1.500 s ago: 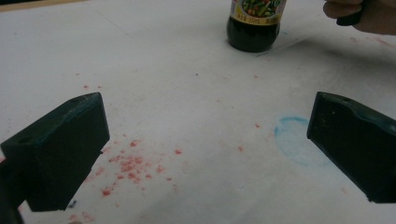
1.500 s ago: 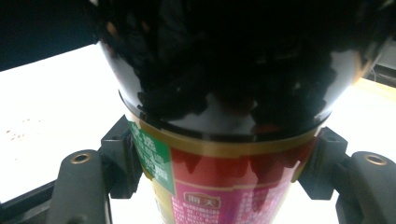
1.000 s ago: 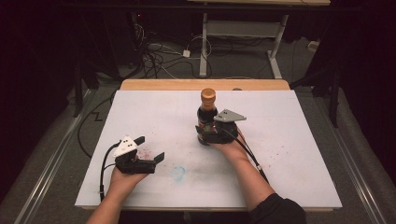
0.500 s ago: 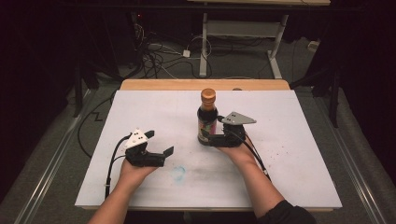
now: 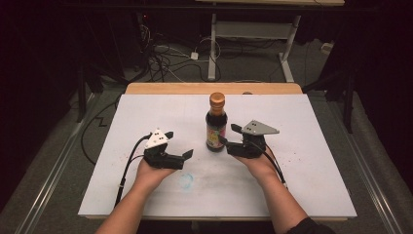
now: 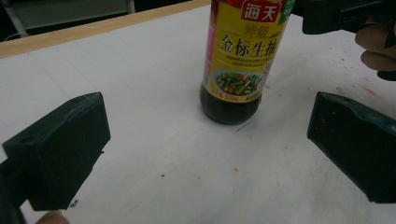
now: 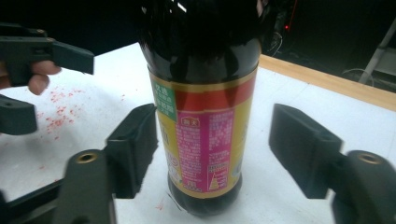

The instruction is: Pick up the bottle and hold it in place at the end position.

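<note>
Mid-table, toward the far edge of the white table point(image 5: 302, 170), the soy sauce bottle point(image 5: 215, 124) is stood upright, with the right gripper point(image 5: 225, 135) held just beside it, jaws spread on either side of the lower label and neither pad seen touching, which is judged a line-up for a side grip or a fresh release. The left gripper point(image 5: 181, 144) is held near, aimed at the bottle's base, jaws wide apart and empty, probably so a second hold can be taken.
</note>
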A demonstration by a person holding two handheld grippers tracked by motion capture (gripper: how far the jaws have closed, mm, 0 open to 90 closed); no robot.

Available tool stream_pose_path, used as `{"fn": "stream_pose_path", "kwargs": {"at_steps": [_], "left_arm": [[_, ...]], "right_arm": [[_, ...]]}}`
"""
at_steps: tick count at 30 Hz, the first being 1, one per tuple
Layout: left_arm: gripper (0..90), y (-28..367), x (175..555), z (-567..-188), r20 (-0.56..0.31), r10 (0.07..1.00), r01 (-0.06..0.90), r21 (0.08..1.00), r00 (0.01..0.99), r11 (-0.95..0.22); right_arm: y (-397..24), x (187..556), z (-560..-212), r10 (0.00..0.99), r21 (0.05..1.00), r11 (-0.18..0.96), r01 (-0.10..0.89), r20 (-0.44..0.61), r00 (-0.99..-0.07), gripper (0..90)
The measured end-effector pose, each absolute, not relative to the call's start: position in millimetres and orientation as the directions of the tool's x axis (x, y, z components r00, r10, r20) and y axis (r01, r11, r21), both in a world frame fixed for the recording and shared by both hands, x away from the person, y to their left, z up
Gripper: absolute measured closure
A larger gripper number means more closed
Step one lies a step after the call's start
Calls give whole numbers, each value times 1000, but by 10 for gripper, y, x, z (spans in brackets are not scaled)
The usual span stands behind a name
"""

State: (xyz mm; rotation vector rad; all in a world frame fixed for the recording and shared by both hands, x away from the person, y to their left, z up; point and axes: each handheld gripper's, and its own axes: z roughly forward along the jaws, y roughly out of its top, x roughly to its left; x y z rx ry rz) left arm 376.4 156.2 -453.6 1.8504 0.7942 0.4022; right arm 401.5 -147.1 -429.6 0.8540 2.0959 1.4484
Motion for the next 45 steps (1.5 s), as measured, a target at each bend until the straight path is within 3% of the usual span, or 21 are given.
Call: {"fn": "stream_pose_path", "kwargs": {"at_steps": [4,5,6,7,16,31,37,45], "left_arm": [[0,1465,3832,-4532,-97,670,343,907,736,-245],[0,1423,3864,-4523,-105,660,343,907,744,-242],[0,1423,3864,-4523,-105,660,343,907,744,-242],[0,1402,3877,-4516,-107,654,340,909,749,-241],[0,1122,4078,-4489,-98,630,329,907,770,-261],[10,680,4334,-4421,-83,597,313,904,798,-292],[145,633,4334,-4385,-77,597,294,915,799,-276],[245,636,4344,-4405,-56,619,296,909,783,-292]], "right_arm": [[-1517,3986,-4265,709,940,258,221,-29,-704,486],[-1540,3976,-4248,711,943,251,218,-27,-703,583],[-1540,3976,-4248,711,943,251,218,-27,-703,583],[-1561,3970,-4228,708,944,255,209,-35,-705,658],[-1648,3966,-4126,710,951,241,194,-37,-704,893],[-1663,4009,-3963,713,951,246,189,-45,-699,900],[-1699,4025,-3891,713,949,241,205,-30,-700,900],[-1688,4043,-3872,710,945,243,220,-19,-704,900]]}}
